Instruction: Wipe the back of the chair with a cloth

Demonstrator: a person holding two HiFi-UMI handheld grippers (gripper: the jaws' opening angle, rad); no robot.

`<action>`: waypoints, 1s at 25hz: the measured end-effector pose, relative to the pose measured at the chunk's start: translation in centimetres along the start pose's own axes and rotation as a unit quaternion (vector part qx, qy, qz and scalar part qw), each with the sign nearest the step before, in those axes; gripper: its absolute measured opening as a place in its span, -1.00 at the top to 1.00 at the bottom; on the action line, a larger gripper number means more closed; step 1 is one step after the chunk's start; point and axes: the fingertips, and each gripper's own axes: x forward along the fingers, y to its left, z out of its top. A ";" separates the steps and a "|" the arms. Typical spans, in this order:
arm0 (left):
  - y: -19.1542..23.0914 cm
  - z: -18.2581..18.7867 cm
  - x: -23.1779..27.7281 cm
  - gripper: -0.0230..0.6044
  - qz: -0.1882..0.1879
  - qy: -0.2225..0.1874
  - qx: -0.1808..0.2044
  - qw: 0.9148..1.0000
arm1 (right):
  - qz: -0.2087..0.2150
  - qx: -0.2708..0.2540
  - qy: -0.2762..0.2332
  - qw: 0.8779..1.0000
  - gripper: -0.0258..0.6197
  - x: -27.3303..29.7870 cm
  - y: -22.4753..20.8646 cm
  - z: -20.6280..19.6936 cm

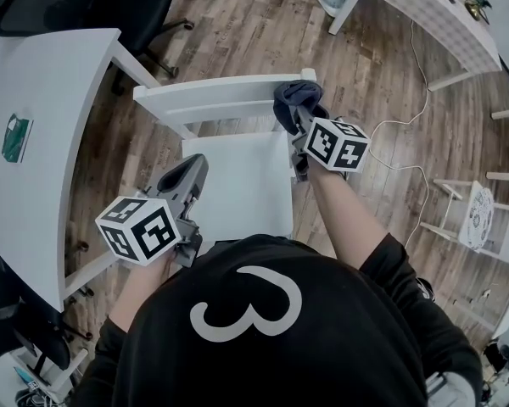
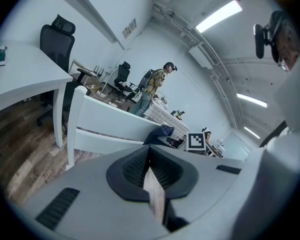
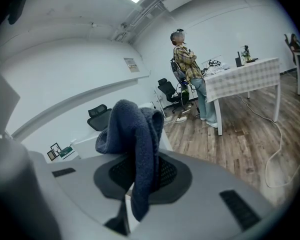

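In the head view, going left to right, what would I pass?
White desk, left gripper, dark blue cloth in the right gripper, white cable on the floor, small white chair.

The chair seat (image 1: pixel 237 185) lay bare, and open wooden floor (image 1: pixel 246 32) stretched beyond the backrest (image 1: pixel 220 87). A white table (image 1: pixel 42 125) crowded the chair's left side closely. To the right the floor was free, crossed only by a thin cable (image 1: pixel 417 58).
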 end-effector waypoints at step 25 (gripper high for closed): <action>9.6 1.7 -5.9 0.88 0.025 -0.021 -0.039 0.999 | 0.124 -0.039 0.027 0.991 0.76 3.7 16.6 -4.5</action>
